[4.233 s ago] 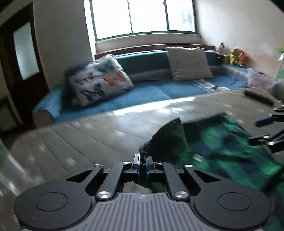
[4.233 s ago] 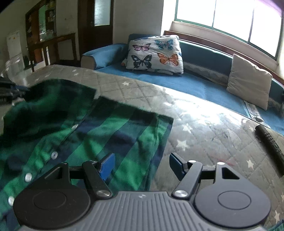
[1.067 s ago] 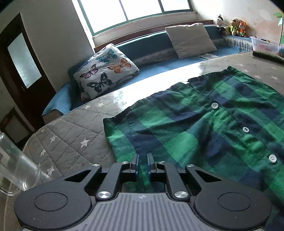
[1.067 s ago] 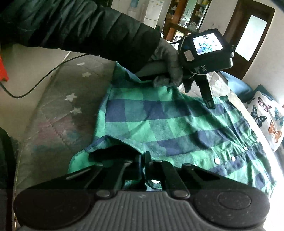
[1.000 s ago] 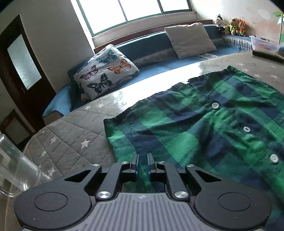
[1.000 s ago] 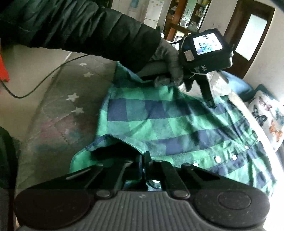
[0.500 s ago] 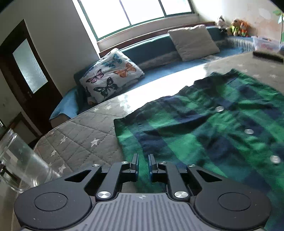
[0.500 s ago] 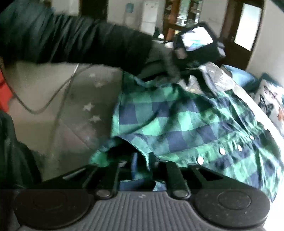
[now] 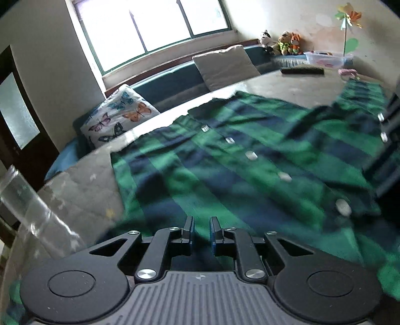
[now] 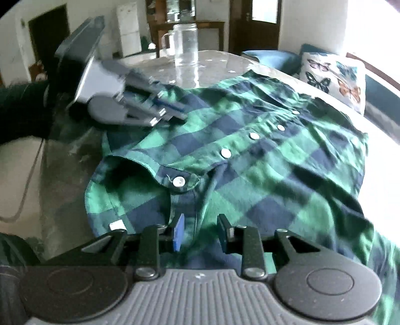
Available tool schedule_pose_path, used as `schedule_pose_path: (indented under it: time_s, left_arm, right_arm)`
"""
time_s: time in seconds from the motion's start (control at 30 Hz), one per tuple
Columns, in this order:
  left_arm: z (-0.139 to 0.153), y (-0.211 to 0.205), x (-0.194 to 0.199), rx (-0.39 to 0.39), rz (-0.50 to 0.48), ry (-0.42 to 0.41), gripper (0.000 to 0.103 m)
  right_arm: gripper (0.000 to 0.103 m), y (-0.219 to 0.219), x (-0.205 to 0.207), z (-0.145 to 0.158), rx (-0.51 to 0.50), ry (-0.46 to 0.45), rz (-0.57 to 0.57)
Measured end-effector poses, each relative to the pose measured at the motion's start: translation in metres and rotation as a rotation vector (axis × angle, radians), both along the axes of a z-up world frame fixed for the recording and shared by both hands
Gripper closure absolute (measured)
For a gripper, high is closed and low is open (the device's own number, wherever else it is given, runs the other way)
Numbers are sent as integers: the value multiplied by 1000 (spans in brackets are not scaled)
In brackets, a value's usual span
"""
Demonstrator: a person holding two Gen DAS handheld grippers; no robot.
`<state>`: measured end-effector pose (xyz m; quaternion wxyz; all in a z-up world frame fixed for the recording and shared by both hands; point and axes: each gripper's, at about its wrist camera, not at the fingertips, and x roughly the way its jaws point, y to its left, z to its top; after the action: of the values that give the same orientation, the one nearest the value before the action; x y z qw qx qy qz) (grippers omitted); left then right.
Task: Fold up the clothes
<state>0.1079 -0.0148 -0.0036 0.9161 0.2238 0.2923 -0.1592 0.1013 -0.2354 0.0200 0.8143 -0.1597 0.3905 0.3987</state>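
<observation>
Green-and-navy checked button-up shirt (image 10: pixel 250 155) lies spread flat, button side up, on grey quilted star-print table cover (image 10: pixel 65 180), collar end right in front of right gripper (image 10: pixel 200 231). Right gripper's jaws are opening; shirt fabric lies under the gap, pads not pressing it. Left gripper (image 9: pixel 202 230) has a narrow gap between its fingers, hovering over the shirt's edge, nothing pinched as far as visible; motion blur. From the right wrist view the left gripper (image 10: pixel 175 111) sits at the shirt's far left side, dark sleeve (image 10: pixel 22 112) behind it. Clear glass mug (image 10: pixel 186 43) stands beyond the shirt. Butterfly-print cushion (image 9: pixel 117 117) on blue window bench (image 9: pixel 175 75) past the table; bright window (image 9: pixel 155 22) above.
</observation>
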Motion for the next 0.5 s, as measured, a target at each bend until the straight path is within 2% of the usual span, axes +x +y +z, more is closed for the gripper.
schedule_pose_path:
  time_s: [0.07, 0.17, 0.27, 0.37, 0.5]
  left_arm:
    - [2, -3, -7, -4, -4, -12, 86]
    - [14, -11, -9, -51, -11, -27, 87]
    - [23, -32, -7, -97, -60, -35, 87]
    - [24, -54, -4, -135, -144, -3, 86]
    - [13, -77, -8, -132, -270, 65, 87]
  right_arm:
    - [68, -10, 3, 5, 23, 0, -46]
    - [68, -21, 12, 1, 25, 19, -129]
    - [68, -28, 10, -1, 21, 26, -142]
    - [68, -31, 5, -1, 11, 35, -128]
    - [69, -38, 15, 10, 10, 37, -145]
